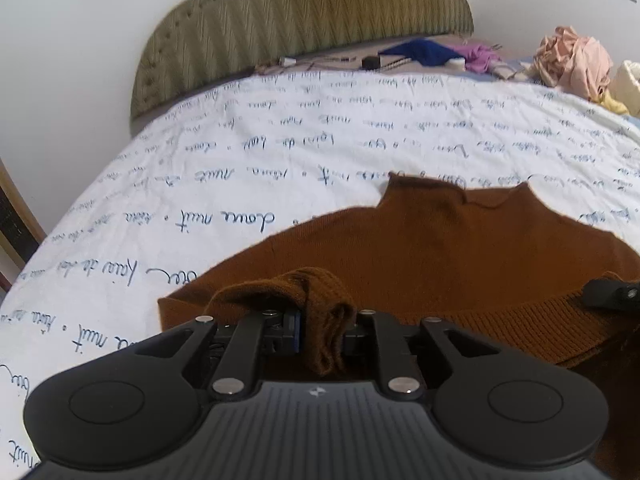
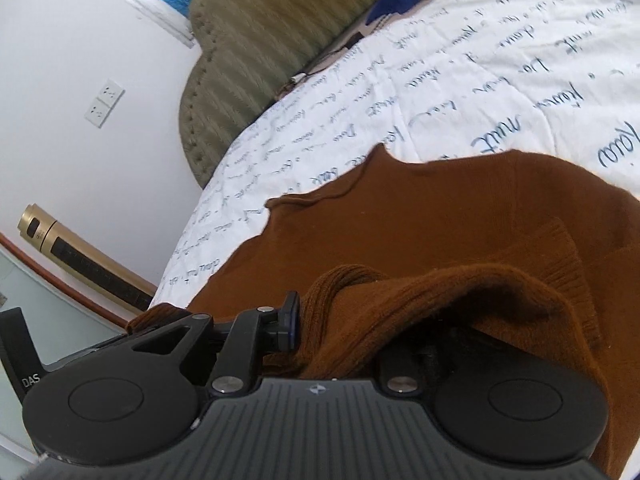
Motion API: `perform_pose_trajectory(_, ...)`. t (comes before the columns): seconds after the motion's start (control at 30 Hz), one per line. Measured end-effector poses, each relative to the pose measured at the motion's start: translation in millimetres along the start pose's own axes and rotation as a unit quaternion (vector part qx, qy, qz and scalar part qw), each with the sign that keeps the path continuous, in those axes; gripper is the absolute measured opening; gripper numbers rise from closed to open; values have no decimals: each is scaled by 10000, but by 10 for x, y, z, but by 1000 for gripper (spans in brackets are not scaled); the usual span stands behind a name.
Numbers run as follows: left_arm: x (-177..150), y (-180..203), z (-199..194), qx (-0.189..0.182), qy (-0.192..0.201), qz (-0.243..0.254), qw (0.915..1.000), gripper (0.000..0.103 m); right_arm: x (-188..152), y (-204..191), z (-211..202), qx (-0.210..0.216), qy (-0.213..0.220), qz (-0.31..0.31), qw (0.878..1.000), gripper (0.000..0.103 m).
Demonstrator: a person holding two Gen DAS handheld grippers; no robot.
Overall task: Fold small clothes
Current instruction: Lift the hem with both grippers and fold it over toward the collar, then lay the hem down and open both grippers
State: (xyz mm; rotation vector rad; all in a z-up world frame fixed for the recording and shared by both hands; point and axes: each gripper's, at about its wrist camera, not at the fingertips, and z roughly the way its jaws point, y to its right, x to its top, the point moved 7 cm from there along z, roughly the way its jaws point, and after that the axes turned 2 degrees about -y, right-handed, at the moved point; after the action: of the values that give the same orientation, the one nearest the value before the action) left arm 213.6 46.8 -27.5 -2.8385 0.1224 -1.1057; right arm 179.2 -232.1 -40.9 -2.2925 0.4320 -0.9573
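Note:
A small brown knit sweater [image 1: 440, 248] lies on a white bedsheet with blue script [image 1: 240, 160], its collar pointing toward the headboard. My left gripper [image 1: 324, 328] is shut on a ribbed brown edge of the sweater, which bunches up between the fingers. In the right wrist view the sweater [image 2: 440, 216] fills the middle; my right gripper [image 2: 336, 332] is shut on another ribbed fold of it, and the cloth drapes over and hides the right finger. Part of the right gripper [image 1: 608, 294] shows at the left wrist view's right edge.
An olive padded headboard [image 1: 304, 20] stands at the far end of the bed. Loose clothes, blue [image 1: 420, 52], purple [image 1: 480, 56] and pink [image 1: 572, 60], lie near it. A gold tower fan [image 2: 80, 256] and white wall are at the left of the right wrist view.

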Motion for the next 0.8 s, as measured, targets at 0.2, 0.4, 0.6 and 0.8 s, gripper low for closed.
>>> perform_pose_trajectory(0.2, 0, -76, 95, -305, -220, -196, 9991, 18, 85, 250, -27, 303, 55, 703, 9970, 34)
perform_pose_trajectory(0.4, 45, -241, 206, -814, -567, -915, 9909, 24, 178, 368, -53, 462, 173, 1032, 9934, 39)
perform_pose_trajectory(0.6, 76, -377, 238, -1125, -667, -1477, 9803, 27, 263, 450, -102, 394, 399, 1161, 9917, 45)
perform_pose_trajectory(0.8, 107, -451, 251, -1154, -645, -1728, 9760, 33, 304, 495, -143, 228, 563, 1149, 9915, 53)
